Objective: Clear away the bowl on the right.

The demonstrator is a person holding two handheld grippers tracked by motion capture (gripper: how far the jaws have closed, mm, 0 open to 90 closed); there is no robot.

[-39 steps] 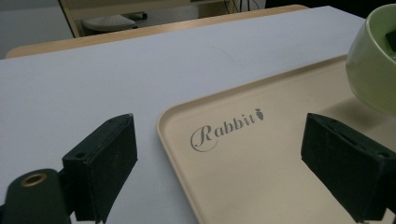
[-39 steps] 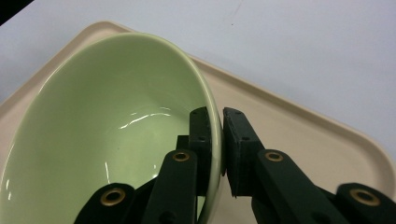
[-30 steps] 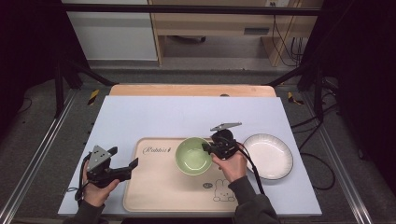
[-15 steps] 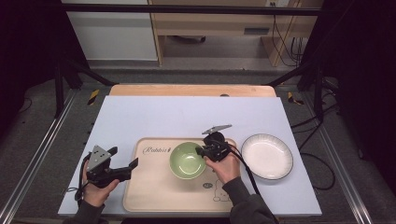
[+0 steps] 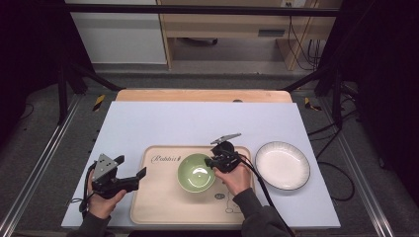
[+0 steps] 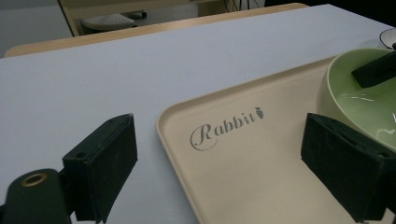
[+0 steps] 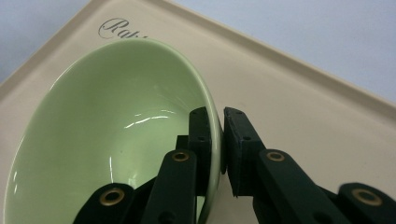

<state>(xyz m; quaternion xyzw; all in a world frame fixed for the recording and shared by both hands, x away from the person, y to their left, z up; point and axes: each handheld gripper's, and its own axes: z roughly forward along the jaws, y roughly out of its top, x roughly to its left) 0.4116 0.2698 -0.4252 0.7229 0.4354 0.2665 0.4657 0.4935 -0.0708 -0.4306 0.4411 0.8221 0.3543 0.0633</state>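
The green bowl [image 5: 196, 172] sits on the beige tray [image 5: 158, 197] just below the middle of the high view, and my right claw [image 5: 211, 163] is clamped on its right-hand rim. In the right gripper view one jaw lies inside the bowl [image 7: 112, 140] and the other outside, with the thin rim pinched between them. The tray [image 7: 299, 112] beneath carries the printed word "Rabbit" near its upper left corner, plain to read in the left gripper view just beyond my left claw [image 6: 219, 163].

To the right of the tray, apart from it, a white plate [image 5: 281, 165] with a dark rim lies on the pale counter [image 5: 197, 121]. Nothing lies between plate and bowl but my right hand [image 5: 236, 177] and its trailing cable.

My left claw [image 5: 141, 174] rests at the lower left of the high view, jaws spread wide and holding nothing, pointing right across the tray's left edge. Its own view shows the bowl [image 6: 359, 93] at the right edge, with a dark jaw of the other claw over the rim. My left hand [image 5: 104, 200] grips the handle low, forearm coming up from the bottom edge.
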